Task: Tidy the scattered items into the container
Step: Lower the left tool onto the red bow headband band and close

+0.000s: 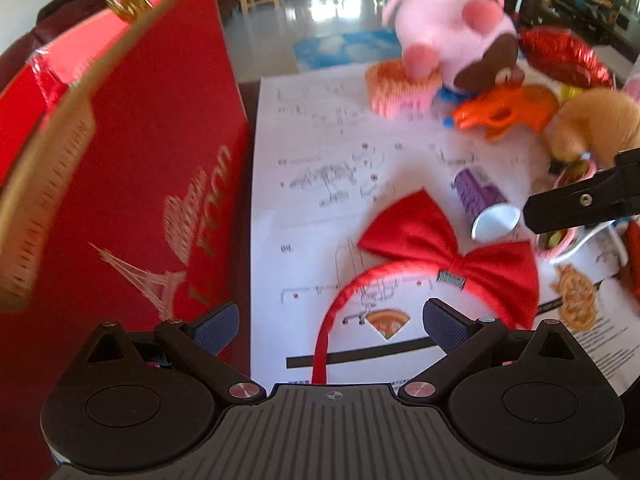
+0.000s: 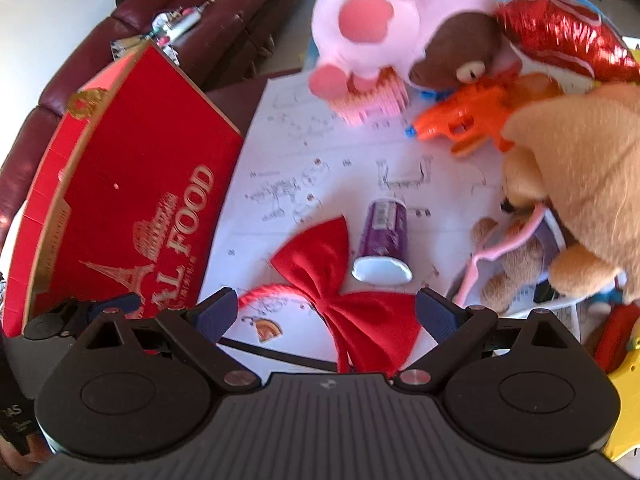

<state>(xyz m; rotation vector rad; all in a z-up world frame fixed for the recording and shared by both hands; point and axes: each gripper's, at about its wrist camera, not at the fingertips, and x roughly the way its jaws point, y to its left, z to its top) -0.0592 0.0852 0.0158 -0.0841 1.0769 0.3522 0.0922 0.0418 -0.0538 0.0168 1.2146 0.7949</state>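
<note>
I'm holding both grippers over the paper-covered table [image 2: 280,128], and neither has anything in it. The left gripper [image 1: 331,326] is standing wide open, its blue pads [image 1: 218,328] well apart, with the band of the red bow headband [image 1: 452,256] running up between them. The right gripper [image 2: 325,312] is spread just as wide, hanging over the bow itself, which is lying flat on the printed sheets.

The container, a tall red box [image 1: 152,168] with gold lettering, is standing at the left edge of the table, just beside the left gripper. I can't see into it from either camera, so I can't tell what it holds.

I'm reading this as an early pick — most of the clutter is still out. A purple cup [image 2: 382,240] is lying on its side just beyond the bow, with a pink plush pig [image 2: 372,28], an orange toy gun [image 2: 464,120], a pink comb [image 2: 372,100], a red foil balloon [image 2: 560,36] and a tan plush dog [image 2: 580,184] crowded at the far and right side.

The headband looks like the thing in hand. Next I'd be lowering one gripper onto it — the thin band seems likely to slip, so I'd be closing on the bow's knot, then lifting high enough to clear the box's rim.
</note>
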